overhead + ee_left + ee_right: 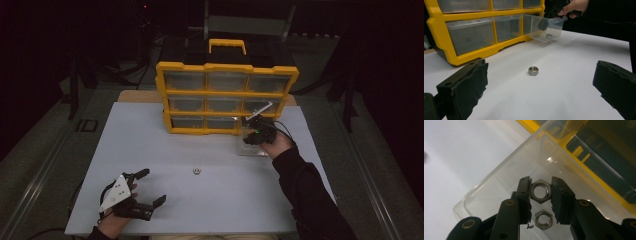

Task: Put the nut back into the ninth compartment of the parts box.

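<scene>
My right gripper (541, 182) reaches down into a clear plastic drawer (499, 185) and is shut on a steel hex nut (540, 190), gripped flat to flat. A second nut (543, 219) lies on the drawer floor just below it. In the high view that drawer (245, 149) stands on the white table in front of the yellow organizer (226, 70), with the right gripper (257, 132) over it. A third nut (197, 171) lies loose at mid table. My left gripper (153, 186) rests near the front left, wide open, facing that nut (533, 70).
The organizer (461, 57) holds several clear drawers, and its bottom right slot is vacant. The white table (165, 150) has bare surface around the loose nut. A person's dark sleeve (310, 195) crosses the table's right side.
</scene>
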{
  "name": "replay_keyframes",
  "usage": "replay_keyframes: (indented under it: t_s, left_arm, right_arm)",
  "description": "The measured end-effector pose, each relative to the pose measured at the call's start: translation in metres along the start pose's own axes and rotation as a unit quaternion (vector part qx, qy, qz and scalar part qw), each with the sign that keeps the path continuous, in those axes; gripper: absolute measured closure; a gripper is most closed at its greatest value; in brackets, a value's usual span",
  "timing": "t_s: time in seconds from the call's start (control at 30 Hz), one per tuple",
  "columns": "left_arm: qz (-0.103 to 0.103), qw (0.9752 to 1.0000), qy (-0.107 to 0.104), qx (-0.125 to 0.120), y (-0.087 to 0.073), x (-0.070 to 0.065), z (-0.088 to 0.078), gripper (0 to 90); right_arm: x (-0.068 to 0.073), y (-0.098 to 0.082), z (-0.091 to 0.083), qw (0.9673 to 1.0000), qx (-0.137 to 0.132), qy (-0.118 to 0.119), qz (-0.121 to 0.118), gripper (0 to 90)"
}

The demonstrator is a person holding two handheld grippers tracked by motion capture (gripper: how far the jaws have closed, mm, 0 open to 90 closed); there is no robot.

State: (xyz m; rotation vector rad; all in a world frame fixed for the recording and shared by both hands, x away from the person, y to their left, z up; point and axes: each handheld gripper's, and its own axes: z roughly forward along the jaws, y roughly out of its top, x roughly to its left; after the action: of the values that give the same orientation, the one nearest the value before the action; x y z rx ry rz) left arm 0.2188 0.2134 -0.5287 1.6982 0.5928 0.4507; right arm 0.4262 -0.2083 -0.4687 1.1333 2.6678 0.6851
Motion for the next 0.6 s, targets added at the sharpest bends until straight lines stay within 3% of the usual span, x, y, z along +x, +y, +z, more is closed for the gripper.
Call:
replay_keyframes:
  t_s: [0.3,0.43,0.6]
  left_arm:
    - [-0.001,1.0,-0.001,0.001,0.0,0.0,0.0,0.0]
    - [-0.001,1.0,-0.001,0.002,0.0,0.0,0.0,0.0]
    - [-0.001,1.0,-0.001,0.001,0.0,0.0,0.001,0.0]
  right_arm:
    - [-0.006,-0.002,-0.021,0.9996,-0.021,0.013,0.015,59.9]
    - [-0.006,-0.003,-0.037,0.9991,-0.035,0.014,0.017,49.0]
    - [-0.002,-0.002,-0.048,0.9988,-0.044,0.014,0.014,42.0]
